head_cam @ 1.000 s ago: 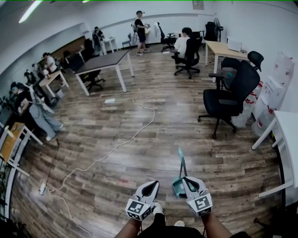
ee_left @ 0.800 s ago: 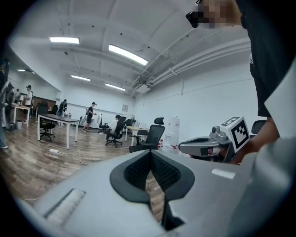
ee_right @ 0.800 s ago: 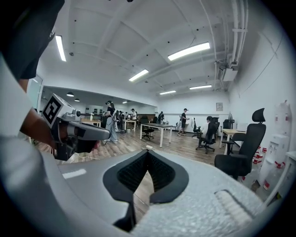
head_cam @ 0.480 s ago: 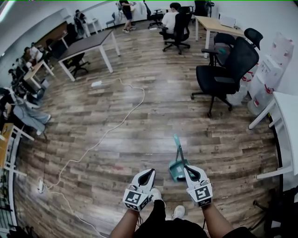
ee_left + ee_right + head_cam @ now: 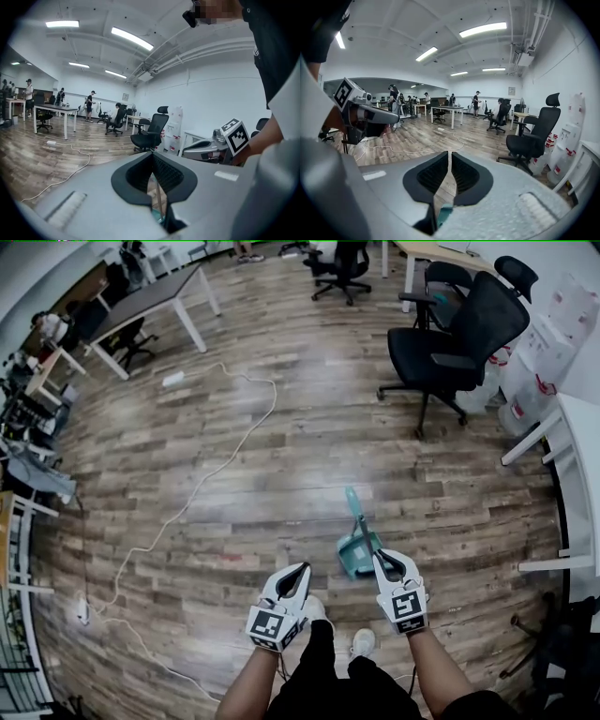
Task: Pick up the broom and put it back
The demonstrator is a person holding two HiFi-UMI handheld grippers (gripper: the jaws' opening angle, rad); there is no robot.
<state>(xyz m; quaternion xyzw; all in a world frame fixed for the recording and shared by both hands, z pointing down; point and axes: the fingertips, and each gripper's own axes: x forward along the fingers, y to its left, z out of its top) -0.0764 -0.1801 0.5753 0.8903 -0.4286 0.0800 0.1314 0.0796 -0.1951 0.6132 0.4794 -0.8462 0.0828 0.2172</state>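
Progress: nothing done so far; broom (image 5: 356, 531) not yet gripped, standing untouched on the wooden floor (image 5: 234, 484).
Left to do: close in, grasp the handle, lift, carry it back to its place; no storage spot identifiable in any of the 3 views.
Broom location: on the floor just ahead of the right gripper (image 5: 380, 557), a little toward the left gripper (image 5: 302, 570); black office chair (image 5: 441, 343) well beyond it.
Broom look: teal throughout; slim handle rising at a slight tilt from a wider teal base; probably light and easy to knock over.
Left gripper: clenched, tips meeting, nothing held; handle glimpsed only past the jaws.
Right gripper: jaws just been opening, parted by a thin slit, nothing between them; teal base visible below.
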